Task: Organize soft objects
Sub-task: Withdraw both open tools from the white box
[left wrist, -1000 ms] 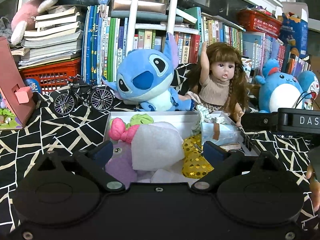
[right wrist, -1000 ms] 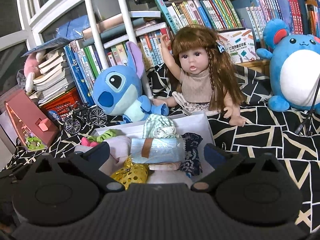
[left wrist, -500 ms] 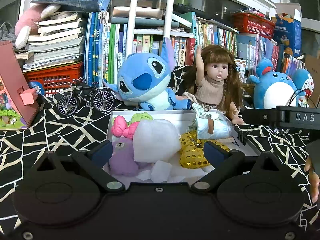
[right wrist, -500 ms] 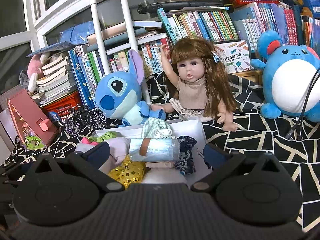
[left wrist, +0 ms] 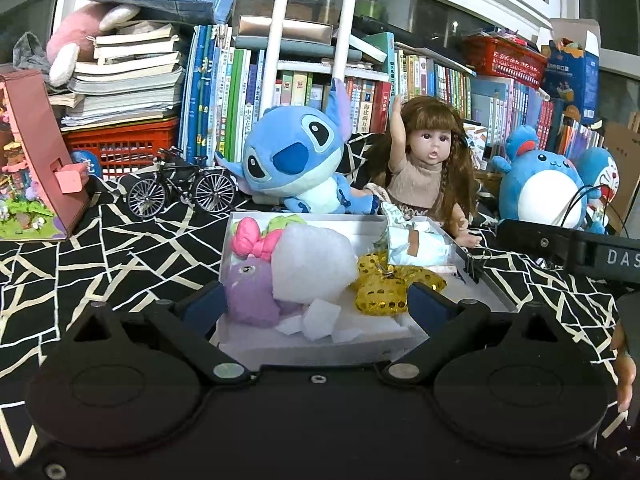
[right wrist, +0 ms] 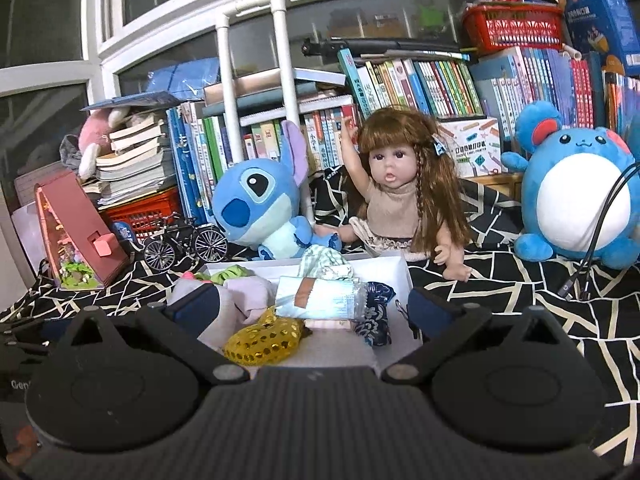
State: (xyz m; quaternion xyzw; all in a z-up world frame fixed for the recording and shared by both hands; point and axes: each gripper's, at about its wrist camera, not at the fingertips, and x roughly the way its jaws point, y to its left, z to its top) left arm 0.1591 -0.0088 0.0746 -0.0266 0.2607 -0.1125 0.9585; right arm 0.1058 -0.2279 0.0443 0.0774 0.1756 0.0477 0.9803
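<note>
A black cloth with cream lines (left wrist: 100, 248) covers the surface; behind it, packed bookshelves (right wrist: 420, 80) stand before dark windows with white frames (right wrist: 160, 36); white pipes (left wrist: 276, 32) rise between.

A gold sequinned pouch (left wrist: 394, 286) is glinting beside a purple plush (left wrist: 250, 294) with a pink bow (left wrist: 256, 237) inside the white box (left wrist: 320, 354), all sitting on black-and-cream patterned cloth (left wrist: 100, 256).

Left tongs (left wrist: 312, 304) and right tongs (right wrist: 314, 306) both spread wide, seemingly empty.
</note>
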